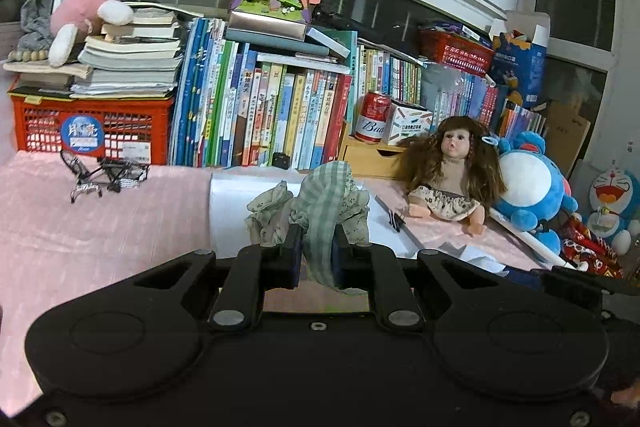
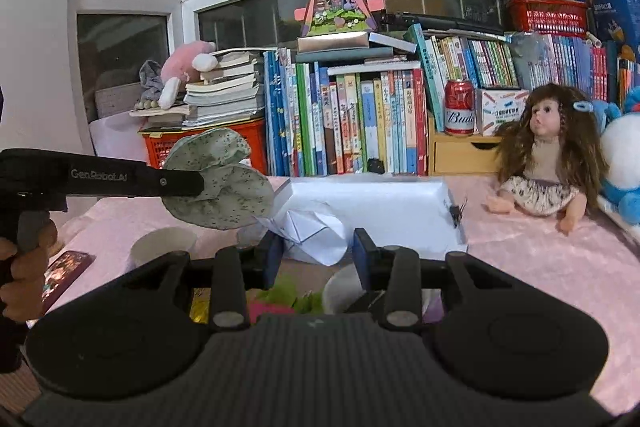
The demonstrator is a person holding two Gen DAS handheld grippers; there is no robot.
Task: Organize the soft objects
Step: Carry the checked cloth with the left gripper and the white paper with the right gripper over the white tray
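My left gripper [image 1: 317, 239] is shut on a pale green checked and flowered cloth [image 1: 320, 203], which bunches up above the fingers. In the right wrist view the same gripper [image 2: 200, 183] reaches in from the left and holds the cloth [image 2: 224, 183] in the air above the pink table cover [image 2: 540, 259]. My right gripper [image 2: 318, 247] is open and empty, low over the table in front of a white box [image 2: 384, 203] and crumpled white paper [image 2: 316, 235]. A long-haired doll [image 2: 548, 151] sits at the right, with blue plush toys [image 1: 528, 187] beside it.
Rows of books [image 2: 360, 115], a red crate [image 1: 92, 127], a red can [image 2: 460, 107] on a small wooden drawer and a pink plush [image 1: 84, 15] line the back under the window. Glasses [image 1: 100, 175] lie at left. A paper cup [image 2: 160, 247] and a bowl [image 2: 340, 291] stand near my right gripper.
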